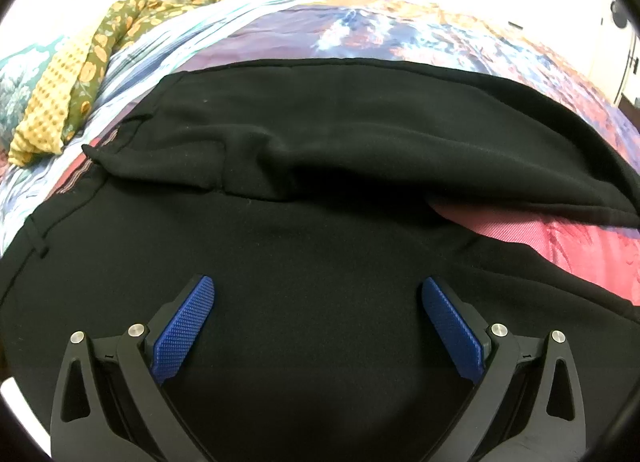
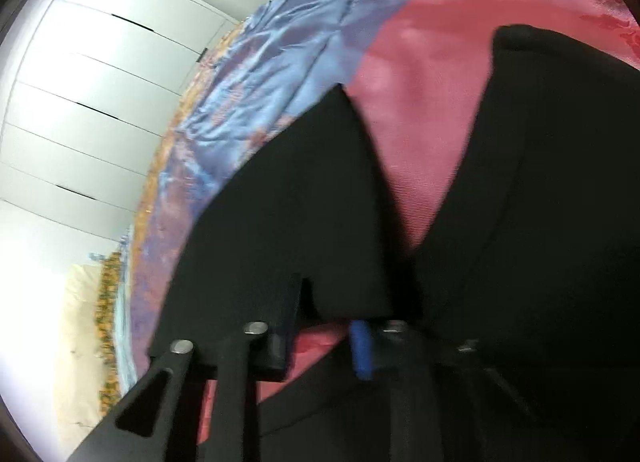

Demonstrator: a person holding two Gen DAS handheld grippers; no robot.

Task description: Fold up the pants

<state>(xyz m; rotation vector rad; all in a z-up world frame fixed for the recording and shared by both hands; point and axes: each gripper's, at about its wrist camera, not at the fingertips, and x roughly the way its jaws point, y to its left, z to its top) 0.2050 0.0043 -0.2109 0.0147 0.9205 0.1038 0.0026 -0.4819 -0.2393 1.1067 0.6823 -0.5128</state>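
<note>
Between my left claw (image 1: 318,294)'s spread blue pads lies flat black fabric of the black knit pants (image 1: 320,134); nothing stands up there. Ahead, a raised fold of the same pants crosses the path. Beyond it, the bare satin bedspread in blue, purple and pink (image 1: 380,30) offers open room. Far left, a bunched olive floral cloth (image 1: 132,18) and a mustard waffle-knit cloth (image 1: 44,110) block that corner. My right claw (image 2: 320,334) is crowded: black fabric bunches between and around its near-closed jaws, with a pink wedge of bedspread open ahead.
</note>
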